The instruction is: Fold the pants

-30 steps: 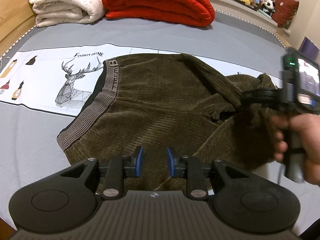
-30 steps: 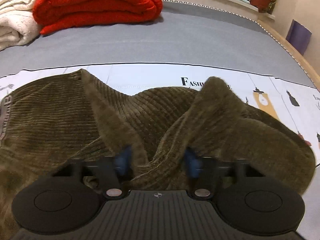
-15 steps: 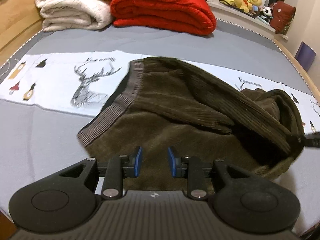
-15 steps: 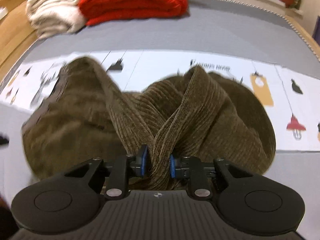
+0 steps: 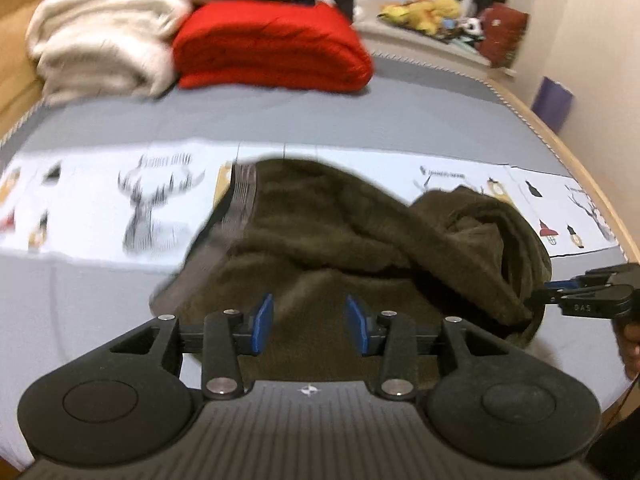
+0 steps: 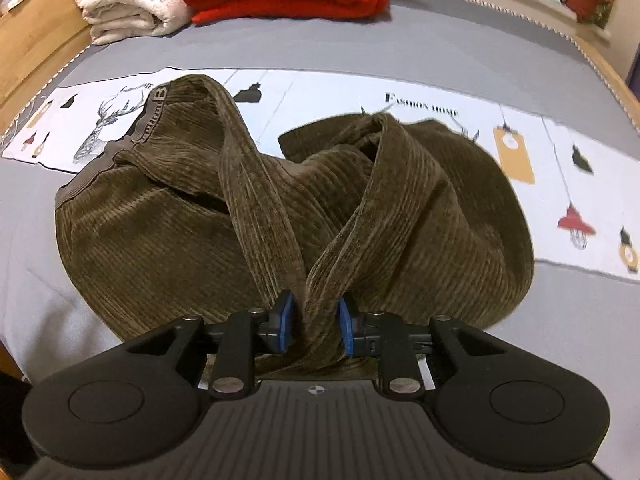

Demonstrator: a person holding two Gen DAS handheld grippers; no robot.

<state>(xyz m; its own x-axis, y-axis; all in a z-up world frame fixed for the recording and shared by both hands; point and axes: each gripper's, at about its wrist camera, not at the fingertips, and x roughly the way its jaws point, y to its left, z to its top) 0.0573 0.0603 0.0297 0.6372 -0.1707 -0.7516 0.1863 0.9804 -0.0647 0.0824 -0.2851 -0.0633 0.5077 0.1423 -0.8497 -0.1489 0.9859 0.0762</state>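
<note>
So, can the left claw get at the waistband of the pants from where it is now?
Probably yes. The left claw is open and empty above the pants, and the waistband lies uncovered ahead to its left. The right claw, clamped on the pants' bunched fabric, is on the other side.

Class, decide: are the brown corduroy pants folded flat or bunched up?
Bunched up: the pants mound in loose ridges, fabric pinched in the right gripper.
</note>
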